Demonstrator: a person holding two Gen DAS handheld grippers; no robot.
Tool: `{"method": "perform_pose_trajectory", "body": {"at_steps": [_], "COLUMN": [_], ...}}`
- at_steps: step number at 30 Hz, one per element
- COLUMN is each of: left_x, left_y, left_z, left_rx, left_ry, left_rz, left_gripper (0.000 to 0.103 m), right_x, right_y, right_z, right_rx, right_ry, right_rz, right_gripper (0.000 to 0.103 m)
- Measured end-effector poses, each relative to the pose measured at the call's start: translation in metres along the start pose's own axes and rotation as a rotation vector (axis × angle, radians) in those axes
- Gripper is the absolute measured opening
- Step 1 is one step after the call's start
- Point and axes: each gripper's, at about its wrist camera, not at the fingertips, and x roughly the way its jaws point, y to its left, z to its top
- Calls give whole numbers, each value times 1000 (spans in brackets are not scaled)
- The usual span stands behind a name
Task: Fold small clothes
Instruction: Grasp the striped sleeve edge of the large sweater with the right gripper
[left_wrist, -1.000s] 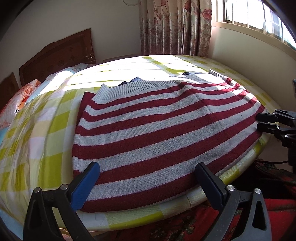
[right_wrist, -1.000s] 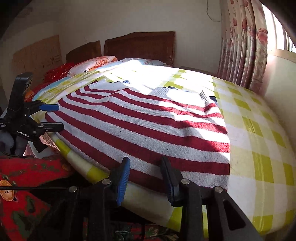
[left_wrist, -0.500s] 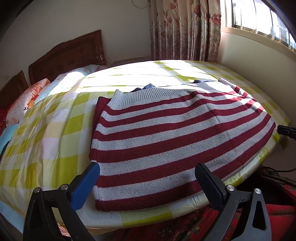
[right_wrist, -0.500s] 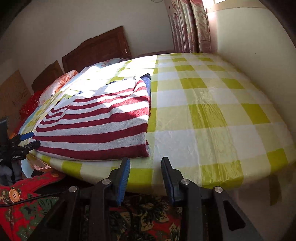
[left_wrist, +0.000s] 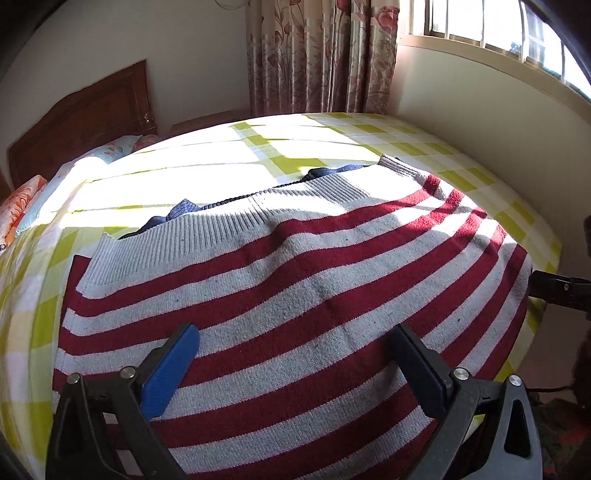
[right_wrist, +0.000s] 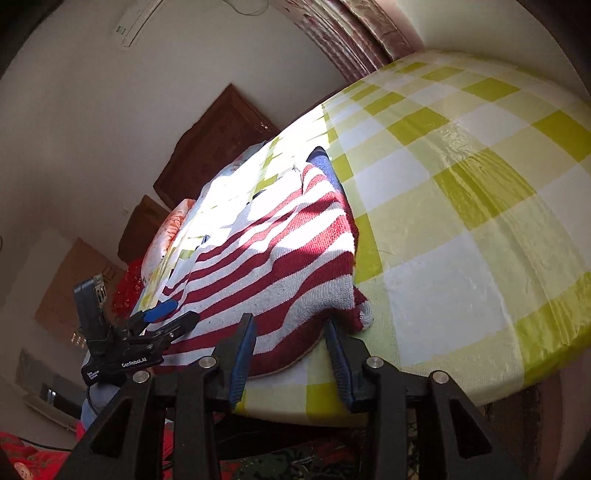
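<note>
Flat on the tabletop (right_wrist: 461, 229) near its front edge lay a red-and-grey striped sweater (left_wrist: 288, 295), ribbed hem facing away, stripes running crosswise. Left gripper (left_wrist: 295, 369) hovered with jaws spread, empty. Right gripper (right_wrist: 290, 354) had just been widening its jaws around the sweater's corner. Only the left view showed the window (left_wrist: 498, 26).

Two close wrist views from the table's (left_wrist: 29, 302) near edge, sharing the sweater (left_wrist: 295, 295).

Black plastic left tongs (left_wrist: 295, 369), blue pads (left_wrist: 168, 373), silver screws (white lettering on body)
</note>
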Motion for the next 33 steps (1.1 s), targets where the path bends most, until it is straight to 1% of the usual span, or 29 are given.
{"method": "perform_pose_trajectory", "body": {"at_steps": [2, 7, 9, 10, 11, 12, 13, 14, 16, 19, 21, 22, 25, 26, 27, 28, 29, 30, 31, 32, 33], "left_x": [-4, -4, -3, -4, -4, -3, -3, -4, -4, -4, -4, -4, -4, -3, -2, -1, 1, 4, 7, 12, 16], "left_y": [3, 3, 3, 3, 3, 3, 3, 4, 4, 4, 4, 4, 4, 4, 3, 3, 2, 1, 1, 3, 4], "left_z": [-4, -7, -8, -8, -8, -8, -8, -9, -9, -9, -9, -9, -8, -7, -6, -4, 0, 5, 11, 17, 22], "left_rx": [6, 0, -4, -4, -4, -4, -4, -3, -5, -5, -5, -6, -4, -3, 0, 4, 10, 19, 26, 23, 18], "left_ry": [-25, -50, -60, -64, -65, -66, -67, -69, -72, -75, -76, -76, -76, -73, -64, -51, -31, -6, 17, 36, 42], "left_rz": [-11, -9, -12, -11, -11, -12, -13, -14, -18, -19, -21, -21, -24, -24, -20, -18, -12, -9, -12, -15, -11], "left_gripper": [103, 103, 103, 103, 103, 103, 103, 103, 103, 103, 103, 103, 103, 103, 103, 103, 103, 103, 103, 103, 103], "right_x": [-4, -23, -22, -20, -17, -12, -9, -4, 9, 18, 20, 20, 22, 24, 26, 31, 37, 43, 49, 54, 56], "right_y": [-1, -17, -19, -16, -12, -5, 1, 8, 20, 38, 35, 31, 17, 10, 8, 9, 14, 18, 22, 25, 27], "right_z": [-2, 2, 6, 7, 8, 7, 6, 4, -1, -9, -6, -3, 15, 22, 27, 32, 36, 37, 37, 36, 36], "right_rx": [-3, 75, 91, 74, 46, 16, -8, -32, -75, -153, -122, -92, -13, 27, 46, 38, 14, -9, -23, -38, -50], "right_ry": [-10, -111, -107, -101, -95, -81, -75, -52, 38, 88, 81, 65, -44, -72, -78, -63, -38, -16, -1, 0, -1], "right_rz": [-20, -137, -132, -134, -132, -120, -112, -92, 4, 15, 26, 20, -47, -41, -51, -46, -43, -44, -48, -58, -66], "right_gripper": [39, 39, 41, 47, 55, 59, 69, 73, 73, 72, 70, 68, 67, 63, 62, 62, 58, 53, 40, 34, 33]}}
